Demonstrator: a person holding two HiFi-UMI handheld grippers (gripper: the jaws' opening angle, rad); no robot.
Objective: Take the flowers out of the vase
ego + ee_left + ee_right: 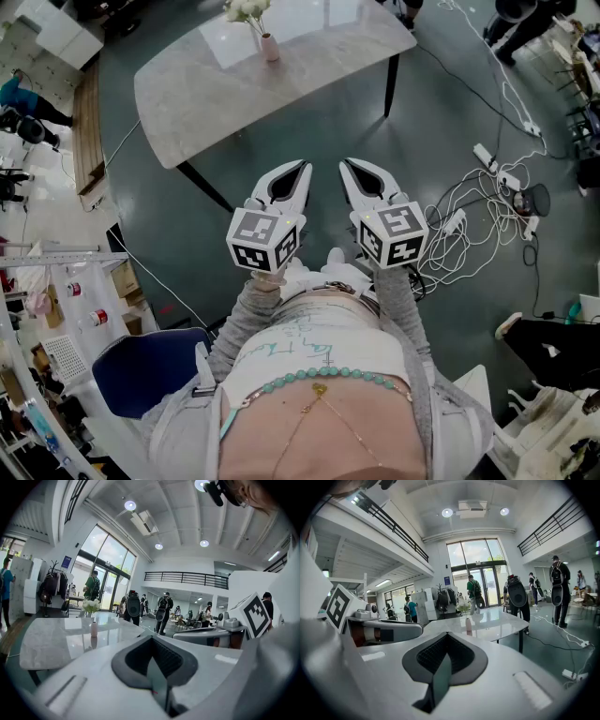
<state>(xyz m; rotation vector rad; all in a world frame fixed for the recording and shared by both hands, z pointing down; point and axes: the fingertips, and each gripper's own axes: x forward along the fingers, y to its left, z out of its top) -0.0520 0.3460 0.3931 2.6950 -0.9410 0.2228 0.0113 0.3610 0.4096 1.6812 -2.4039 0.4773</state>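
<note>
White flowers [246,9] stand in a small pink vase [270,47] near the far edge of the marble tabletop [216,94]. The left gripper [302,171] and right gripper [347,169] are held side by side, well short of the tabletop. Both have their jaws pressed together on nothing.

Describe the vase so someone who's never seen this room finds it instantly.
Find the pale, marble-look table on the dark floor. Near its far edge stands a small pink vase holding white flowers. It is the only upright object visible on that tabletop.
</note>
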